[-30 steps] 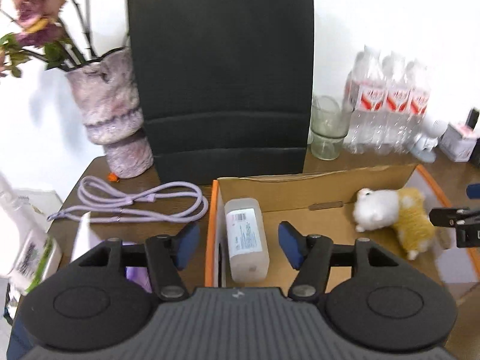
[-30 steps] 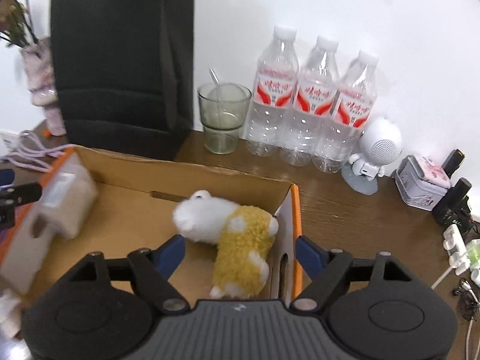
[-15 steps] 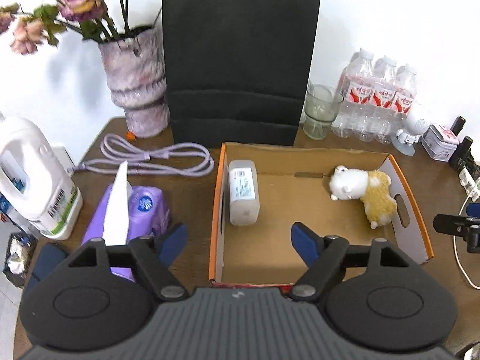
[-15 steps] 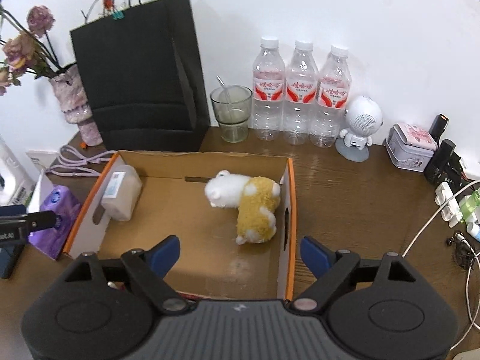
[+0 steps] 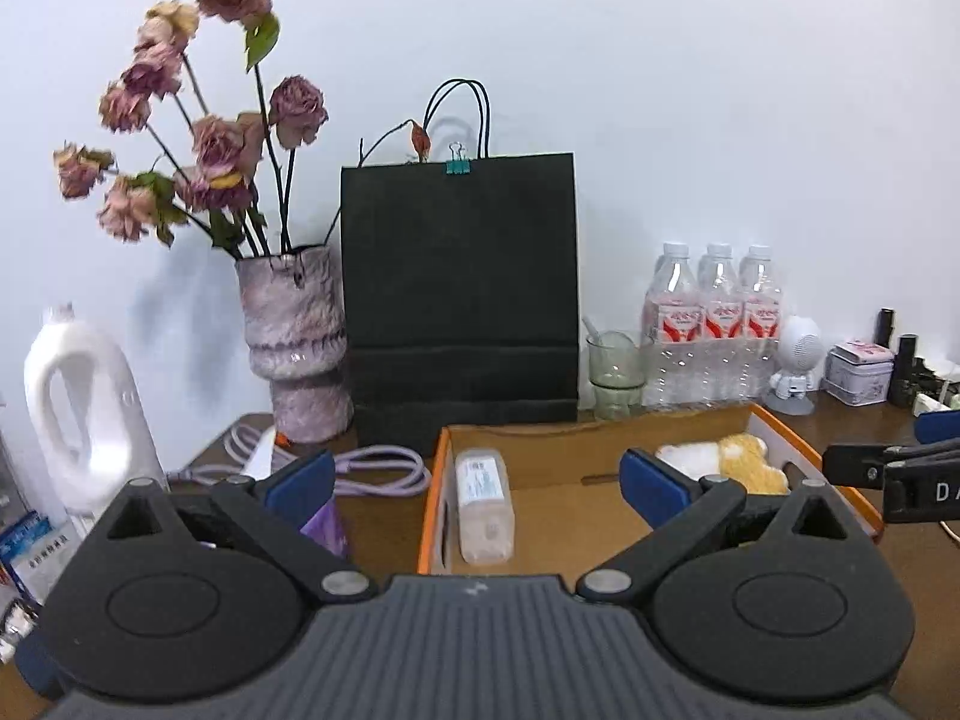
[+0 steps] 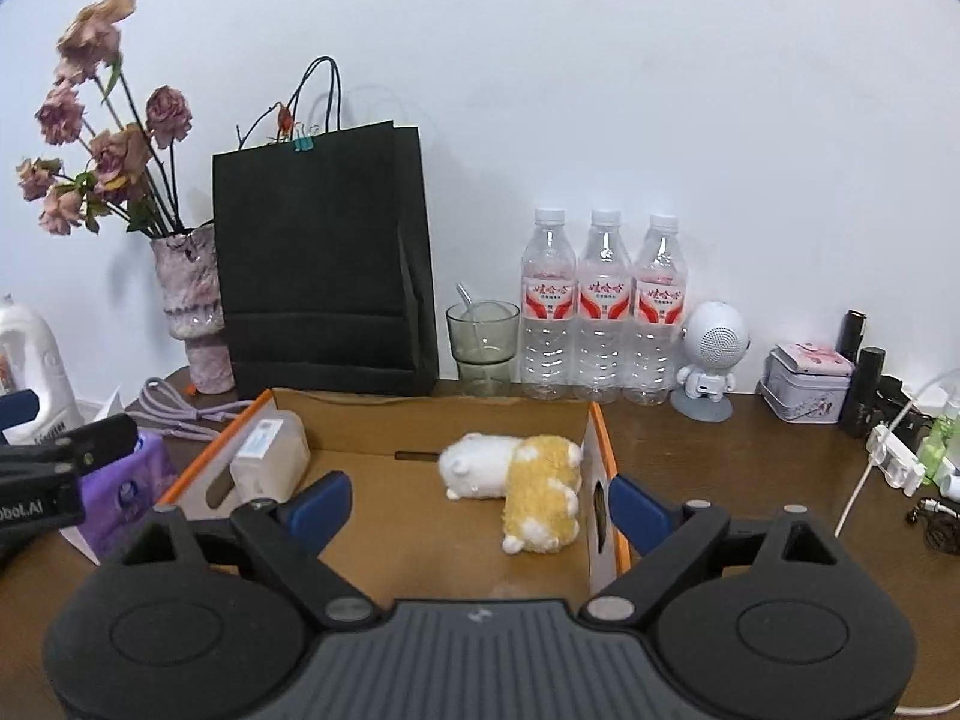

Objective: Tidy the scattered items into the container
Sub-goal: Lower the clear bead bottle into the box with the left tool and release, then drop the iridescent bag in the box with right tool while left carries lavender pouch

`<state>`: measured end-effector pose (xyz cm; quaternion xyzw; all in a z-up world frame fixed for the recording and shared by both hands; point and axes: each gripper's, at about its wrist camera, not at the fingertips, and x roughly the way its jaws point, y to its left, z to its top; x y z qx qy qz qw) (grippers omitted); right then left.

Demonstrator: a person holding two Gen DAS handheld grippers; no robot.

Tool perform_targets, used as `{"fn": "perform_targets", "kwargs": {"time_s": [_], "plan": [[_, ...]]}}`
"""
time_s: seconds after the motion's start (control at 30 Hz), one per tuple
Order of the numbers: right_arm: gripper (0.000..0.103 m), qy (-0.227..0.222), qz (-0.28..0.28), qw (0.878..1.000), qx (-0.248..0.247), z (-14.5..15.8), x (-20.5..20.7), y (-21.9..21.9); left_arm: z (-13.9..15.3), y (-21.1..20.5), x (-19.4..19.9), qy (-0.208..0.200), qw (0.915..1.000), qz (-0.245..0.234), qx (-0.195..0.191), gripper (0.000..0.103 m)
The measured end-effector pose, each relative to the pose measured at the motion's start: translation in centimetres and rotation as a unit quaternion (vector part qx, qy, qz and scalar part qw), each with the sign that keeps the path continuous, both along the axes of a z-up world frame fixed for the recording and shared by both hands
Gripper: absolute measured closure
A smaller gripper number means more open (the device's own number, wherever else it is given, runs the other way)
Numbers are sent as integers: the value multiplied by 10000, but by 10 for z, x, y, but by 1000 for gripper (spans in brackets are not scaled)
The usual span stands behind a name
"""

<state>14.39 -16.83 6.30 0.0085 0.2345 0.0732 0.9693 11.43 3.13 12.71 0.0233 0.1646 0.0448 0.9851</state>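
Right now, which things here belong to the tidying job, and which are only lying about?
Job: cardboard box; plush toy and clear bottle inside it.

Lying about: black paper bag, vase, water bottles, glass, purple cable.

"bbot.AI" on the left gripper (image 6: pixel 36 504); bottle labels illegible.

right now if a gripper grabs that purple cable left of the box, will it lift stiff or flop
The purple cable lies in loose loops on the table, so it would probably sag and trail, not lift stiff. It looks thin and likely light. Grabbed at one strand, the loops may well drag along the table or snag the vase close behind it.
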Motion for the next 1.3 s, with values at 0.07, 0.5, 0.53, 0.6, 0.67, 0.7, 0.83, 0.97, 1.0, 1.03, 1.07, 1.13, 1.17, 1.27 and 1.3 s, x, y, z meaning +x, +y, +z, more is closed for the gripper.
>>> {"fn": "perform_targets", "kwargs": {"time_s": [0.07,0.5,0.53,0.6,0.67,0.7,0.83,0.97,1.0,1.03,1.07,1.13,1.17,1.27,1.3], "plan": [[10,8,15,10000,61,-9,-11,1,-8,1,-12,-68,10000,56,-19,0],[7,207,337,9992,-29,-53,-161,1,-51,-15,-159,60,9996,-57,-266,0],[5,235,237,9994,132,-58,-176,-4,-56,-15,-173,90,9992,-29,-379,0],[5,268,234,9986,402,-72,-204,-17,-68,-16,-202,211,9979,-32,-614,0],[5,206,178,9986,443,-81,-229,-28,-81,-18,-224,347,9973,58,-640,0],[5,185,120,9989,425,-85,-239,-32,-88,-23,-233,440,9974,138,-545,0],[5,52,204,9988,442,-89,-269,-36,-93,-32,-257,380,9988,-74,-313,0],[6,-137,372,9990,229,-83,-274,-24,-90,-31,-249,396,9989,-22,-254,0],[8,-154,385,9990,179,-81,-271,-22,-91,-29,-245,446,9986,-5,-291,0],[9,-145,429,9988,170,-81,-268,-19,-92,-27,-241,533,9980,25,-328,0],[11,-106,515,9985,181,-81,-264,-16,-94,-25,-238,625,9973,63,-370,0],[13,23,745,9971,162,-84,-253,-6,-99,-20,-233,765,9958,136,-479,0],[13,60,878,9960,127,-86,-247,1,-101,-17,-230,833,9951,159,-516,0],[15,93,1163,9931,-68,-92,-223,27,-102,-9,-224,856,9946,228,-545,2],[16,102,1195,9927,-127,-93,-214,34,-101,-6,-221,836,9948,335,-474,1]]}}
